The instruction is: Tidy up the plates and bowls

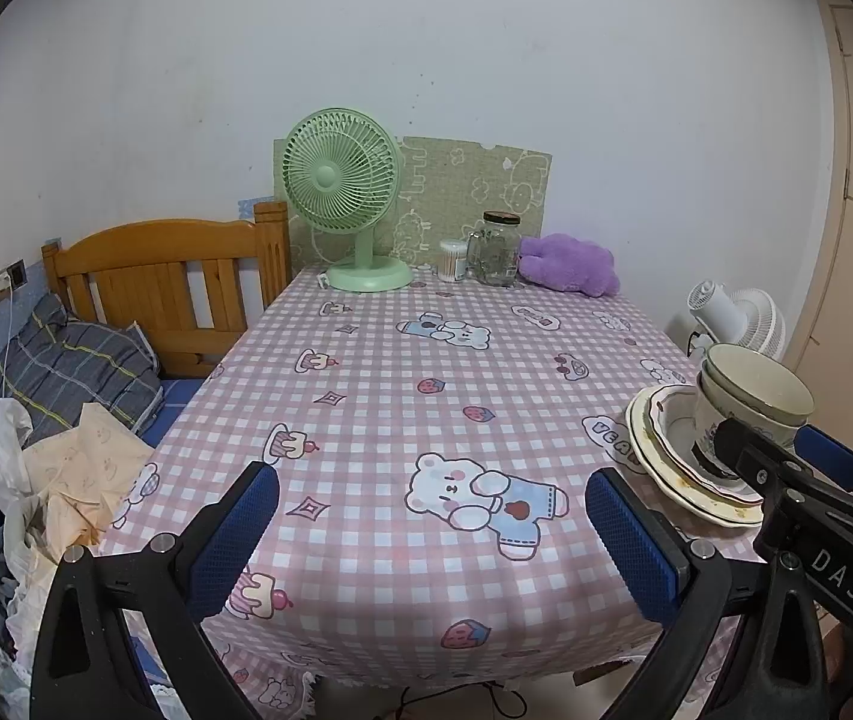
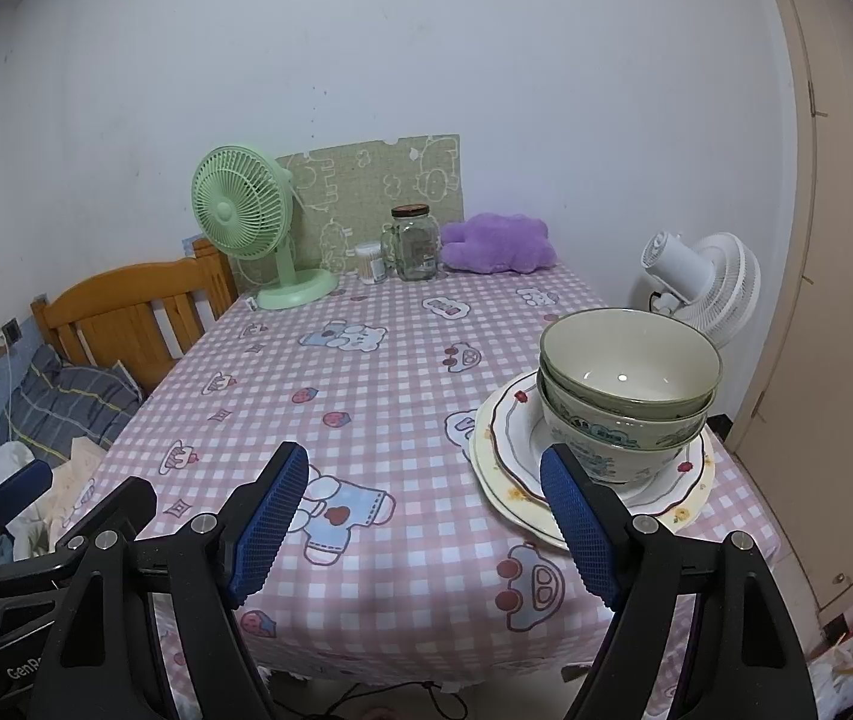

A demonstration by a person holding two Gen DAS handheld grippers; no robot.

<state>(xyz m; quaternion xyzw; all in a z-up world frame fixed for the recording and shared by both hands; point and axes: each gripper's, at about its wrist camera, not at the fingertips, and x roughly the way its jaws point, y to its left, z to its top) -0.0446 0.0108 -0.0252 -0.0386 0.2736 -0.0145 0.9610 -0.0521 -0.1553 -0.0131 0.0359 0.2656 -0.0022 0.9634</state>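
Observation:
Several nested bowls [image 2: 630, 372] sit on a stack of flower-rimmed plates [image 2: 501, 420] at the table's front right; the bowls [image 1: 756, 387] and plates [image 1: 651, 438] also show in the left wrist view. My right gripper [image 2: 426, 528] is open and empty above the front edge, its right finger just in front of the plates. My left gripper [image 1: 432, 540] is open and empty over the front middle of the table, left of the stack. The right gripper's body [image 1: 810, 480] partly hides the stack in the left wrist view.
A pink checked tablecloth [image 1: 396, 396] covers the table. At the back stand a green fan [image 1: 342, 192], a cotton swab tub [image 1: 454, 261], a glass jar [image 1: 495, 249] and a purple plush [image 1: 570, 264]. A wooden bed [image 1: 168, 276] with clothes lies left; a white fan [image 2: 702, 282] stands right.

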